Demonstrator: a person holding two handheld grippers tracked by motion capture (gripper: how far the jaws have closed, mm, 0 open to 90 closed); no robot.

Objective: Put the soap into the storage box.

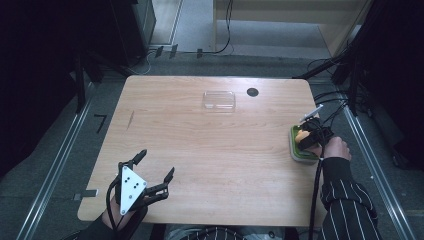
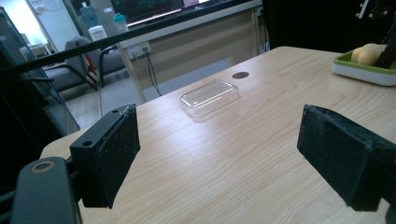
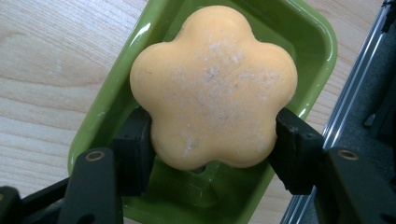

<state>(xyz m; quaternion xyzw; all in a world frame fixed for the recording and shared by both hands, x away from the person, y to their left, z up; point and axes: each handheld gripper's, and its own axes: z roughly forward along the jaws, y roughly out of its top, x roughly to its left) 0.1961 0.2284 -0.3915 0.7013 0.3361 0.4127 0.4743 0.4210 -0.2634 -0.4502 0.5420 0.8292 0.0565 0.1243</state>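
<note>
Clamped between the right gripper point(image 3: 212, 140)'s 2 fingers point(image 3: 294, 149) sat an orange flower-shaped soap bar point(image 3: 215, 88), in a green rectangular dish point(image 1: 300, 150) at the table point(image 1: 215, 150)'s 3 o'clock edge. It looked hard, slippery; side notches suited holding. Left gripper point(image 1: 155, 170), at 7 o'clock, gaped empty.

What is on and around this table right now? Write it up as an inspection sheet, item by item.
Surface: light wooden table, with a small dark round disc near its far edge.
Job's things: orange flower-shaped soap bar in a green rectangular dish at the table's right edge; clear plastic rectangular lid lying near the far edge.
Clutter: nothing seen.
Grippers: left claw open over the near left corner, holding nothing; right claw closed on the soap bar's sides, over the dish.
Cables: black cable trailing from the right claw; more on the floor beyond the table.
Surroundings: grey floor, dark curtains, office chairs and a monitor beyond.
</note>
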